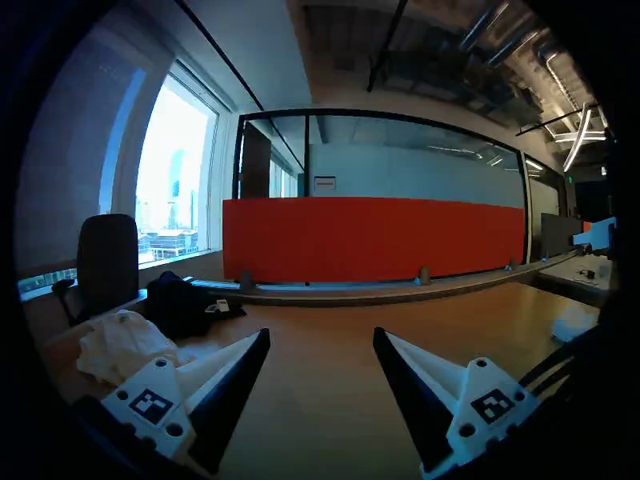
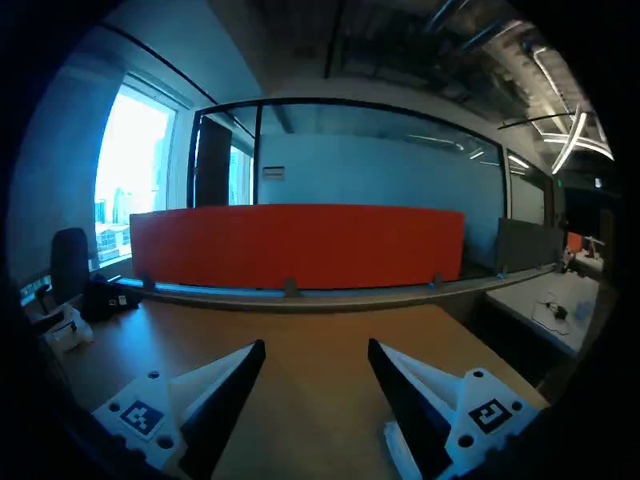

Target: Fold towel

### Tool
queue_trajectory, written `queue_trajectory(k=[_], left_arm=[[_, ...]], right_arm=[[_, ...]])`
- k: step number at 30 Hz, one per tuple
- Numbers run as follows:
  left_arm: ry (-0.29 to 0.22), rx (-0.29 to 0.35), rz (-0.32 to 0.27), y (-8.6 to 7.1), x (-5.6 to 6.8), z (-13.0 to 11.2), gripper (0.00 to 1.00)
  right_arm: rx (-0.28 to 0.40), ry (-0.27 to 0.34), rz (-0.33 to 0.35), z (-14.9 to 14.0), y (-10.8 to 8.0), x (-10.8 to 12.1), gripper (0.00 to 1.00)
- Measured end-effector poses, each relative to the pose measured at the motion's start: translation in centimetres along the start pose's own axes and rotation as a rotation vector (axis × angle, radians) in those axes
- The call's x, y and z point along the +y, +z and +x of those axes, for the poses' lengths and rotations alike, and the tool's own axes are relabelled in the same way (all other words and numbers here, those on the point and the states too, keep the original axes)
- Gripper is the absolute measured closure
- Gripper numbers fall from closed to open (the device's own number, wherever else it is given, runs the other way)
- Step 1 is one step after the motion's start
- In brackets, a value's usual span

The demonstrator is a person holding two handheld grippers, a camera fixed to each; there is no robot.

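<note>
In the left gripper view, the left tongs (image 1: 320,331) stand apart, holding nothing, above the wooden counter (image 1: 336,376). The crumpled white towel (image 1: 124,344) lies at the counter's left end, just beside a black bag (image 1: 188,304).

In the right gripper view, the right tongs (image 2: 316,342) also stand apart and empty, with the towel (image 2: 68,332) well off to the far left.

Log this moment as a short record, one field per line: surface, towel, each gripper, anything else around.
surface: wooden desk, orange divider panel along its far edge
towel: white, crumpled, unfolded, far left in the left gripper view
next to it: dark bundle
left gripper: jaws open, empty, over the desk
right gripper: jaws open, empty, over the desk
background: office chair, window
task state: folding not yet begun
</note>
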State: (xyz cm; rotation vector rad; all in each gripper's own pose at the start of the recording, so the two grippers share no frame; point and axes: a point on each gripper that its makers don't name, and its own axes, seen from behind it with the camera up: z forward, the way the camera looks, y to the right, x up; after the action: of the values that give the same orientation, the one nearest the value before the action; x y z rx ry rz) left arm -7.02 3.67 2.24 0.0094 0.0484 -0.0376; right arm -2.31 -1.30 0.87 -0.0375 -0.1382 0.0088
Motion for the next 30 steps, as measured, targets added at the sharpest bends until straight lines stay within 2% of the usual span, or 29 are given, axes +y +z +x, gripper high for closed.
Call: queue_trajectory(k=[8, 12, 20, 24, 30], left_arm=[[0.001, 0.033, 0.019, 0.0, -1.1, -1.6, 0.04], [0.005, 0.043, 0.007, 0.1, -1.0, -2.5, 0.04], [-0.011, 0.06, 0.026, -0.1, -3.1, -3.7, 0.04], [-0.013, 0.069, 0.014, -0.1, -3.0, -4.0, 0.04], [-0.019, 0.081, 0.026, -0.1, -4.1, -4.3, 0.04]], right_arm=[[-0.002, -0.04, -0.014, -1.4, 0.2, 0.3, 0.0], [-0.003, -0.053, -0.024, -2.3, 0.2, 0.2, 0.0], [-0.01, -0.046, -0.037, -3.9, 0.2, 0.0, 0.0], [-0.009, -0.04, -0.047, -4.3, 0.2, 0.2, 0.0], [-0.006, -0.034, -0.054, -4.6, 0.3, 0.5, 0.0]])
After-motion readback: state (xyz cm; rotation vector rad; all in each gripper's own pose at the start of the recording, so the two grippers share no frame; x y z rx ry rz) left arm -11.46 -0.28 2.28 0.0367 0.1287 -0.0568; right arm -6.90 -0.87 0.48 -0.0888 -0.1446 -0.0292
